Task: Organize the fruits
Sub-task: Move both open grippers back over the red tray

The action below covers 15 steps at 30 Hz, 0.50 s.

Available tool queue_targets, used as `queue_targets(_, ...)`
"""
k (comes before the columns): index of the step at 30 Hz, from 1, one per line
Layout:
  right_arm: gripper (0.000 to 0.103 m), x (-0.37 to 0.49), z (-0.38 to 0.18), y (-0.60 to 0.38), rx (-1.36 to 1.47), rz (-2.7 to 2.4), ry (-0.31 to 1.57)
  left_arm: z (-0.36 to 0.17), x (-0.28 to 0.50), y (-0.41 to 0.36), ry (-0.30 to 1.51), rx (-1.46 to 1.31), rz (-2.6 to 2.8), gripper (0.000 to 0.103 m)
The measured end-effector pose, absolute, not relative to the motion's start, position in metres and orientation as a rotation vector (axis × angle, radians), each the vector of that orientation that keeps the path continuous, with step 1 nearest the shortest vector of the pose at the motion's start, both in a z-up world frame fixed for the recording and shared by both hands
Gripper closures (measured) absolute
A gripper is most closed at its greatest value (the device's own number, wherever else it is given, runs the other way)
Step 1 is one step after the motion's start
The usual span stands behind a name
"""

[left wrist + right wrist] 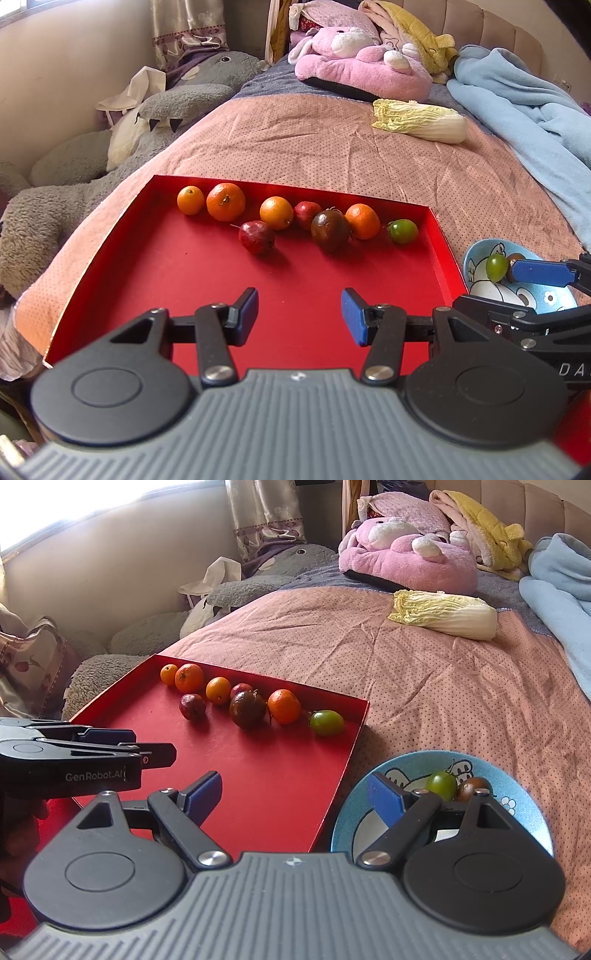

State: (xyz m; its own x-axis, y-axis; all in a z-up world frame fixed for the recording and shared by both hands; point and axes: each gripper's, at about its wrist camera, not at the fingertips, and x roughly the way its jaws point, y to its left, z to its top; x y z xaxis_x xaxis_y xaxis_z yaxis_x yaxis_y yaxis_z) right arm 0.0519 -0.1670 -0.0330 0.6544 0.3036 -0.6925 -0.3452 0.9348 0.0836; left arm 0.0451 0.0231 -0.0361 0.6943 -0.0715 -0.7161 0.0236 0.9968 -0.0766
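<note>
The red tray (pixel 177 280) lies on the pink dotted bedspread (pixel 332 147) of the bed. Its fruit sits in a loose row along the far wall. From left to right: a small orange (pixel 190 200), a larger mandarin (pixel 225 202), a dark red fruit (pixel 256 237) set slightly nearer the camera, a third orange (pixel 276 213), a second red fruit (pixel 306 215) partly hidden, a dark brown tomato (pixel 330 230), a fourth orange (pixel 362 221), and a green tomato (pixel 402 231) close to the tray's right corner.

The left hand-held gripper (pixel 299 317) hovers over the bare near half of the tray. Its jaws are partly apart and nothing is between the blue pads (pixel 352 317).

Just beside the tray's right wall stands the blue cartoon bowl (pixel 524 812), resting on the bedspread. It contains a green tomato (pixel 440 785) and a brown tomato (pixel 474 788), touching each other.

The right hand-held gripper (pixel 297 797) is spread wide and holds nothing. Its left finger is over the tray's right portion and its right finger over the bowl (the tray wall lies between the two).

Farther back on the bed lies a napa cabbage (pixel 419 122), well apart from the tray. Behind it are a pink plush toy (pixel 362 62) and, at right, a light blue blanket (pixel 517 96).
</note>
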Motion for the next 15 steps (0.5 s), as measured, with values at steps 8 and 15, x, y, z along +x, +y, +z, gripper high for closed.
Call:
queue_targets(8,0.021,0.081,-0.035,-0.152,-0.100,0.408,0.747,-0.044,0.059,0.033,0.816,-0.074,-0.030,0.050)
queue_targets(15,0.040,0.111,-0.047,-0.144,-0.108,0.424,0.773,-0.047,0.078,0.046,0.825,-0.090,-0.001,0.050)
